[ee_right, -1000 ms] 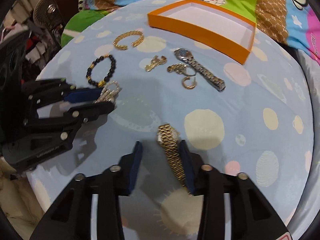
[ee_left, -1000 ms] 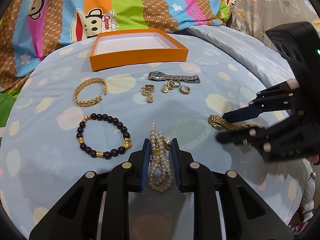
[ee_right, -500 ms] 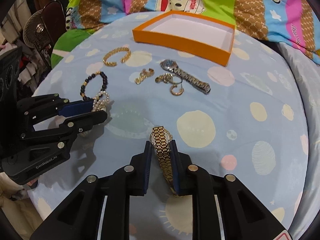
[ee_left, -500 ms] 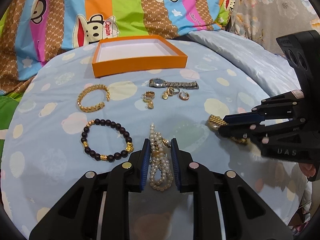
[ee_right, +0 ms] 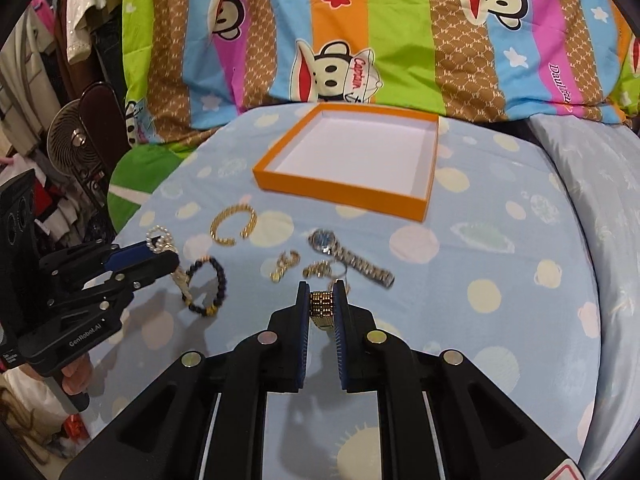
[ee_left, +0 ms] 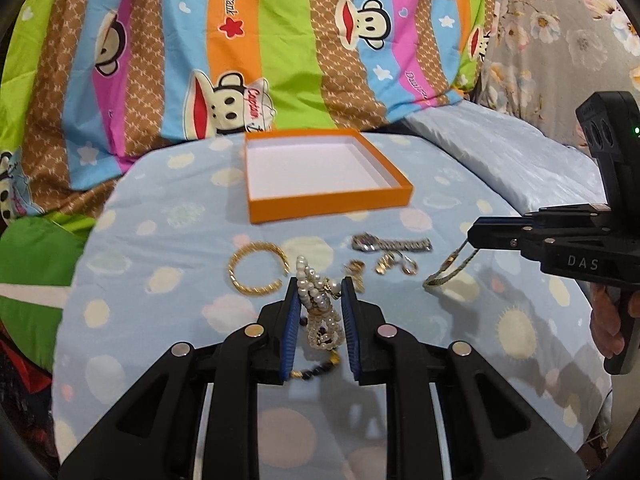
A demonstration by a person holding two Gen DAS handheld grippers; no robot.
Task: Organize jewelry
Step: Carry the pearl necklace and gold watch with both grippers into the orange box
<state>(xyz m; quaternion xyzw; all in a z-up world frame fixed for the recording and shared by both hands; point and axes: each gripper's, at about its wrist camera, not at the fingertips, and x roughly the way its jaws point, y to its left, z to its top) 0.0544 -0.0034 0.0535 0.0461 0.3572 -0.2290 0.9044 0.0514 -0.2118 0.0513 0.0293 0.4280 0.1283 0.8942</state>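
Pearls [ee_left: 320,308] hung pinched between the fingers of my left claw [ee_left: 319,312], lifted above the blue spotted cloth [ee_left: 160,320]. My right claw [ee_right: 322,312] was pressed onto the gold watch [ee_right: 322,305], its band dangling. Beyond both sat the orange box [ee_left: 332,200], with the silver watch [ee_right: 352,260] and gold bangle [ee_right: 234,224] lying before it.
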